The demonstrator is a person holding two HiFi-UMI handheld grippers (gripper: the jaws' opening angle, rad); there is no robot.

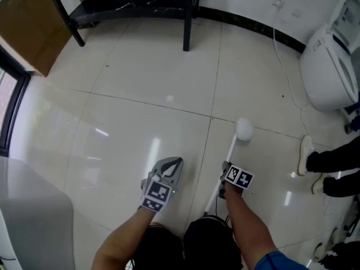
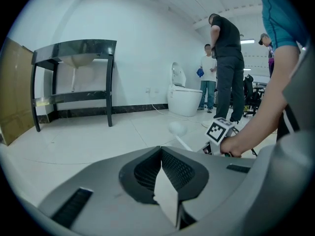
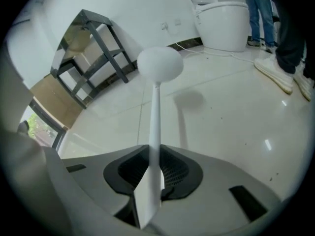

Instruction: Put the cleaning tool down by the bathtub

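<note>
The cleaning tool is a thin white stick with a round white head. My right gripper is shut on its handle, and the head points away from me, low over the tiled floor. In the right gripper view the handle runs straight out from between the jaws of the right gripper to the head. My left gripper hangs beside it on the left, shut with nothing in it. The bathtub's white rim fills the lower left corner of the head view, well left of both grippers.
A white toilet stands at the right with a white cable on the floor beside it. A person's shoes are close on the right. A black-framed stand and a brown board are at the back.
</note>
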